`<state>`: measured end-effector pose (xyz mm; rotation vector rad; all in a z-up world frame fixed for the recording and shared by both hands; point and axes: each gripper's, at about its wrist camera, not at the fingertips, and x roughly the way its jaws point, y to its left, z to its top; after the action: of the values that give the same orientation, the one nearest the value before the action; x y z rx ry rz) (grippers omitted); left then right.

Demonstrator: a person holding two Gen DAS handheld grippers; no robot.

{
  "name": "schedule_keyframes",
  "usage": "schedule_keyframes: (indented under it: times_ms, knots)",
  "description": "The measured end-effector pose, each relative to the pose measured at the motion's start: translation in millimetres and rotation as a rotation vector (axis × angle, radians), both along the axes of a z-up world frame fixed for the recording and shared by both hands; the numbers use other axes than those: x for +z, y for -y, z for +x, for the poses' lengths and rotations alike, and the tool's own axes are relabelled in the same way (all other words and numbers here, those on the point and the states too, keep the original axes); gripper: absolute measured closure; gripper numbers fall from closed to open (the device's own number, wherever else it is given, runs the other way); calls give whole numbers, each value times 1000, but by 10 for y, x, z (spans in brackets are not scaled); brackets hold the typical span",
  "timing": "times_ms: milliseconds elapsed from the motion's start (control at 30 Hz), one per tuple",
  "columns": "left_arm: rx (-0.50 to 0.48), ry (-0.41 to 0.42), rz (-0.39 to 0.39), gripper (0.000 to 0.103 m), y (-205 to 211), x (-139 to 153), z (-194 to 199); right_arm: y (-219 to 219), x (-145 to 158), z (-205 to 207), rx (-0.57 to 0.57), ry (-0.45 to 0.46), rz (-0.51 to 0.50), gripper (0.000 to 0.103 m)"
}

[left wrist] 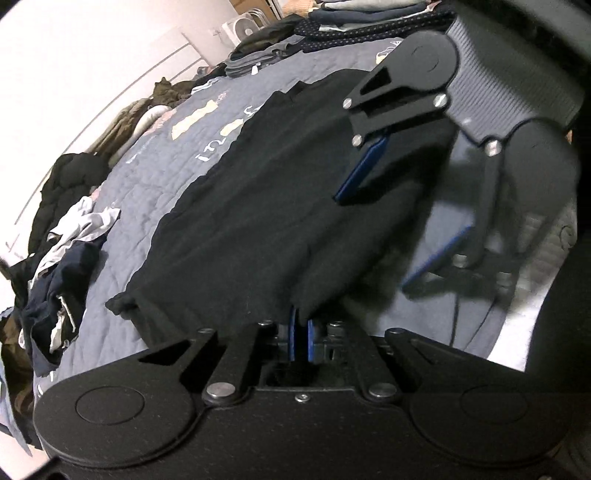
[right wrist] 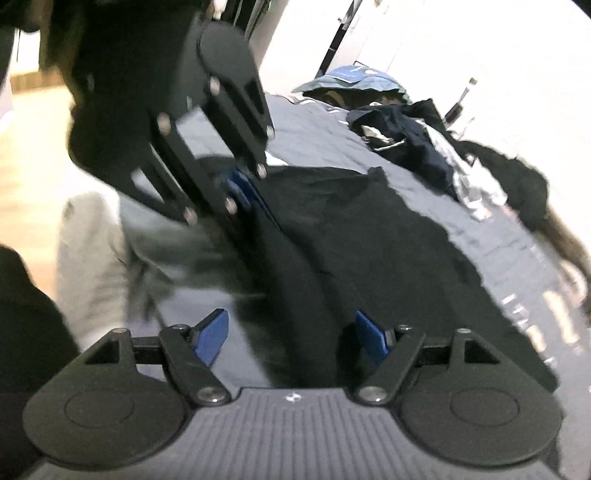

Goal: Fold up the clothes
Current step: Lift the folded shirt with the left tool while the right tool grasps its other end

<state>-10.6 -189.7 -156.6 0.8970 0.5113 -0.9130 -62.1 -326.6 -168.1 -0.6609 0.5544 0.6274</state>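
Note:
A black garment [left wrist: 258, 192] lies spread on the blue quilt [left wrist: 155, 177]; it also shows in the right wrist view [right wrist: 369, 240]. My left gripper [left wrist: 300, 334] is shut on the garment's near edge, with a fold of cloth pinched between the blue pads. It also shows in the right wrist view [right wrist: 245, 192]. My right gripper [right wrist: 290, 338] is open, its blue pads either side of a raised ridge of the black cloth. In the left wrist view the right gripper [left wrist: 399, 210] hovers over the garment's right side, jaws apart.
A heap of unfolded clothes [left wrist: 62, 258] lies at the quilt's left side, also in the right wrist view [right wrist: 436, 155]. Folded stacks [left wrist: 354, 18] sit at the far end. A wall [left wrist: 74, 55] borders the bed.

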Motion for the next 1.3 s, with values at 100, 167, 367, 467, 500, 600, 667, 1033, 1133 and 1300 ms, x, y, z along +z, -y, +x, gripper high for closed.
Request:
schedule_keyframes:
  times_ms: [100, 167, 367, 467, 500, 600, 667, 1033, 1133, 1300]
  knots:
    - [-19, 40, 21, 96, 28, -56, -98, 42, 8, 49, -19, -13, 27, 75]
    - [-33, 76, 38, 92, 53, -110, -181, 71, 14, 82, -32, -22, 45, 90]
    - [-139, 271, 131, 48, 240, -406, -408, 167, 59, 153, -66, -50, 106, 97]
    - [-123, 323, 155, 92, 339, -519, -364, 183, 89, 151, -69, -56, 116, 97]
    - [-121, 331, 162, 97, 349, -541, -346, 179, 91, 153, -68, -56, 113, 97]
    - [-139, 332, 187, 97, 223, -508, -317, 144, 34, 147, -52, -53, 70, 98]
    - [-155, 358, 209, 97, 117, -491, -349, 112, -1, 123, -30, -49, 51, 97]
    - [-94, 449, 347, 87, -426, -612, -301, 123, -148, 13, 13, -67, -39, 97]
    - [-18, 416, 314, 90, -623, -538, -213, 188, -170, 16, 5, -84, -35, 97]
    - [-52, 438, 340, 90, -654, -477, -268, 265, -129, -17, 0, -100, -43, 97]
